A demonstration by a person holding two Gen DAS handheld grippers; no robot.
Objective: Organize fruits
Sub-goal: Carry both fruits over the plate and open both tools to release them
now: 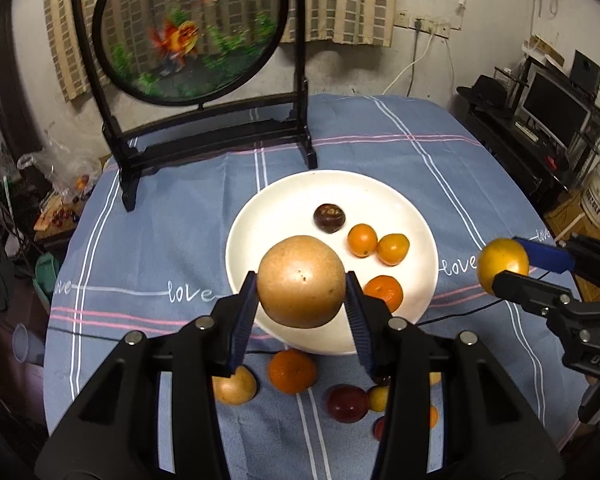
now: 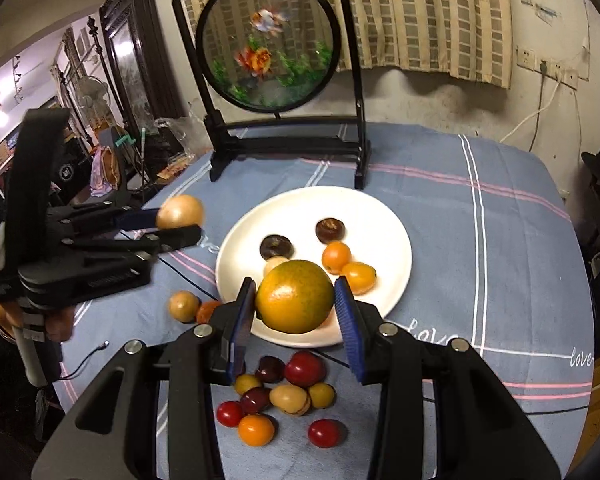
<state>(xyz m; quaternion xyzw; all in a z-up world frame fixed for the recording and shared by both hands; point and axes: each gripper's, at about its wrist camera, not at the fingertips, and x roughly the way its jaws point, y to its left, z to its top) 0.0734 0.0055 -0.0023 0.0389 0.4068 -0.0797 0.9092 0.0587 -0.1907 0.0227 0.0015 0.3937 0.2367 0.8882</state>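
Two black hand-held grippers hang over a round table under a blue-grey striped cloth [image 1: 340, 140] that bears a white round plate [image 1: 284, 200]. The left gripper [image 1: 302, 284] is clamped on a tan round pear [image 1: 302, 280] above the plate's near rim. The right gripper [image 2: 296, 300] is clamped on a green-tinged orange [image 2: 294, 296] over the same rim, with small red, yellow and orange fruits [image 2: 284, 396] loose on the cloth below.
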